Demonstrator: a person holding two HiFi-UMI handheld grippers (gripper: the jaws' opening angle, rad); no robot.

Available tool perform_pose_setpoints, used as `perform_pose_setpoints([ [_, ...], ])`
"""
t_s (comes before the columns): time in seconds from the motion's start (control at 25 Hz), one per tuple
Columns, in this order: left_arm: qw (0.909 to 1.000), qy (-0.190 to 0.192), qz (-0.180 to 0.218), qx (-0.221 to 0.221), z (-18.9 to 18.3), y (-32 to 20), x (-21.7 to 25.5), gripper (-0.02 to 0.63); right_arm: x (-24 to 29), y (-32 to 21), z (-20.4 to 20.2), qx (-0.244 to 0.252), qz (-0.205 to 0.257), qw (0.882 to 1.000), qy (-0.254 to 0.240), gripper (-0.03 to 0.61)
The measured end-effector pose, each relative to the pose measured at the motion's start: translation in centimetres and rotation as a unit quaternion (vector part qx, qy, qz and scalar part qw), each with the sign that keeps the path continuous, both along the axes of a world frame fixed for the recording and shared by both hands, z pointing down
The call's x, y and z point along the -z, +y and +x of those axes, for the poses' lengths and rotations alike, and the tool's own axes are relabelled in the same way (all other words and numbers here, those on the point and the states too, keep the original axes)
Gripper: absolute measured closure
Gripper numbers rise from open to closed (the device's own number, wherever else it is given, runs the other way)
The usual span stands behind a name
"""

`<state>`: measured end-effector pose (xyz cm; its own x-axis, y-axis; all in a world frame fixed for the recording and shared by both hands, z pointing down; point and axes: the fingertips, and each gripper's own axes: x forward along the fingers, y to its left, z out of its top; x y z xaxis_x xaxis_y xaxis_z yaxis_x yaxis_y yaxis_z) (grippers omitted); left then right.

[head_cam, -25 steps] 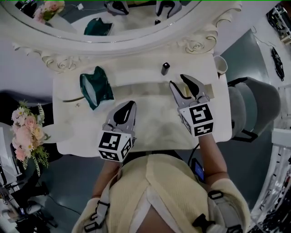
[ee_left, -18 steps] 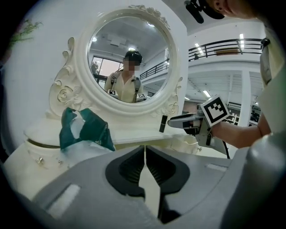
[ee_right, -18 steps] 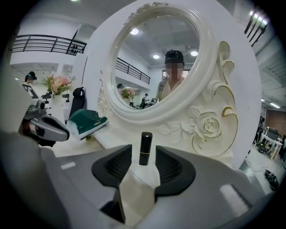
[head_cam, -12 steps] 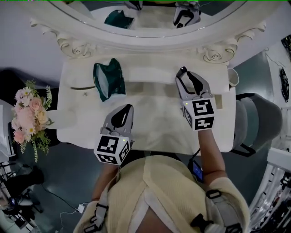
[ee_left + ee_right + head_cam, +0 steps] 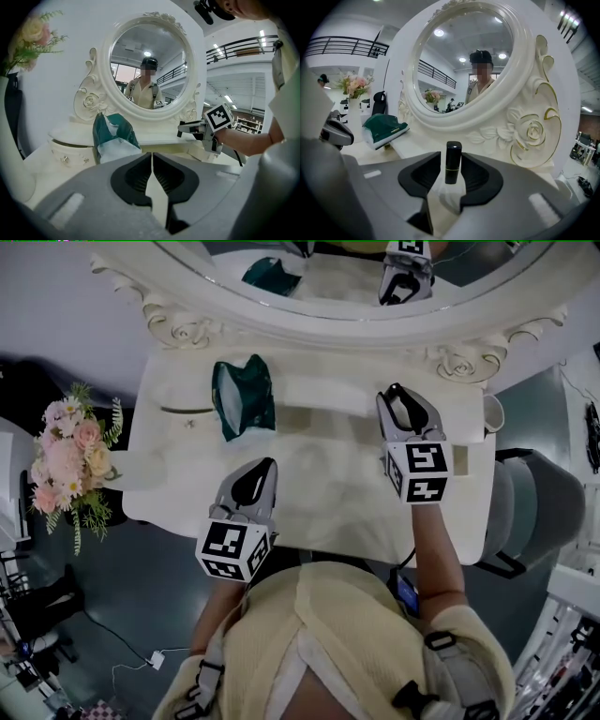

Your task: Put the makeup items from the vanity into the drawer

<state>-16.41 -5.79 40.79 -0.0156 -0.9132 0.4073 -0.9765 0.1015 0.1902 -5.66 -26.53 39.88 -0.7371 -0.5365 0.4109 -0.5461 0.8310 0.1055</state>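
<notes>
Closing around the black lipstick (image 5: 452, 161), the right hand-held gripper (image 5: 451, 169) hasn't lifted it yet; the left hand-held gripper (image 5: 152, 161) is shut, empty.

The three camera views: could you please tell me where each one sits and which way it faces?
Head view: on the person's head, looking steeply down at the vanity; shows the torso, left gripper, right gripper.
Left gripper view: on the left gripper, facing the mirror over its shut jaws; shows the right arm.
Right gripper view: on the right gripper, facing the mirror frame; its jaws are closing, a lipstick between them.
Both gripper views share the mirror and the green pouch.
</notes>
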Motion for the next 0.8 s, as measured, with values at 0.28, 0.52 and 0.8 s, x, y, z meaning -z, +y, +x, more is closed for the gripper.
perform_pose_setpoints([
  [0.28,1.0,-0.001,-0.001,-0.002,0.3,0.2,0.1,0.603,0.1,0.0,0.2,-0.004,0.005,1.0,0.003,0.477],
  [0.52,0.9997,0.006,0.006,-0.023,1.3,-0.9,0.3,0.604,1.0,0.6,1.4,-0.002,0.014,1.0,-0.008,0.479],
  [0.8,0.9968,0.011,0.017,-0.077,4.2,-3.5,0.8,0.604,2.3,0.8,4.7,-0.023,0.023,0.999,-0.014,0.478],
])
